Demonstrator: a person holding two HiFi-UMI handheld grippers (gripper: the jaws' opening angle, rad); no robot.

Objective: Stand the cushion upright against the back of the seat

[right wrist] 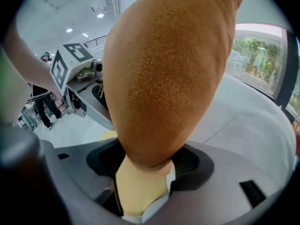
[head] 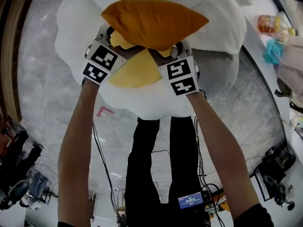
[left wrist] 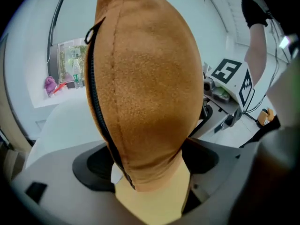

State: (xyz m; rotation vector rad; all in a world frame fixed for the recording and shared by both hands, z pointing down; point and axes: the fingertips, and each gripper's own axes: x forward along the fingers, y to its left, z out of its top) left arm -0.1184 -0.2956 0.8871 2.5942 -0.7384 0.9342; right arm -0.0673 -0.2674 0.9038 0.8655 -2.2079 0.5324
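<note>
Head view: cushion (head: 154, 22) over white seat (head: 75, 32)

A grey marbled floor (head: 42, 79) carries 1 red tape mark (head: 105, 110) and loose black cables (head: 102, 160). At the upper right of the head view, a white surface (head: 255, 11) holds an orange packet (head: 270, 24) near a teal cloth (head: 273, 50). In the left gripper view a purple toy (left wrist: 50, 85) sits on a window ledge (left wrist: 54, 99); the right gripper view shows a window (right wrist: 255, 60) onto green trees.
</note>
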